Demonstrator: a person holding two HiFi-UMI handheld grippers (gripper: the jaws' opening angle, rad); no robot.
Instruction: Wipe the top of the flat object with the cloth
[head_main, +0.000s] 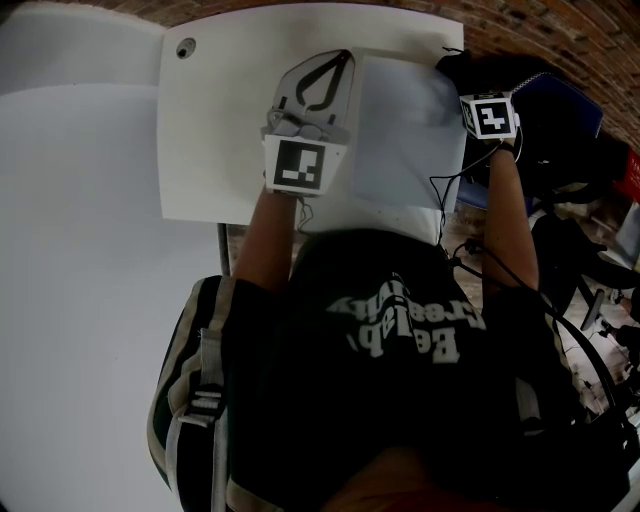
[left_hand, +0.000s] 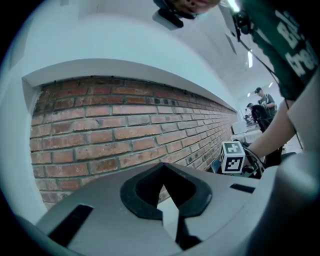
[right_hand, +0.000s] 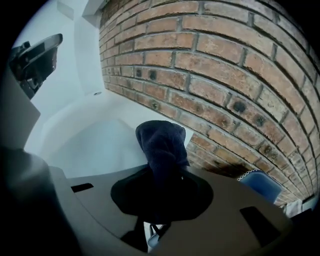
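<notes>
The right gripper's (head_main: 468, 88) jaws are clamping a dark blue cloth (right_hand: 162, 145) at the pale grey flat sheet's (head_main: 400, 150) 2 o'clock corner, while the left gripper's (head_main: 338, 68) jaws are sitting together, empty.

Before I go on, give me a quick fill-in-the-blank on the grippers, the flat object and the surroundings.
1. The right gripper is shut on a dark ___.
2. The left gripper holds ___.
3. The wall beyond the table is bare ___.
4. The flat grey object lies on a ___ table.
Missing words: cloth; nothing; brick; white.
</notes>
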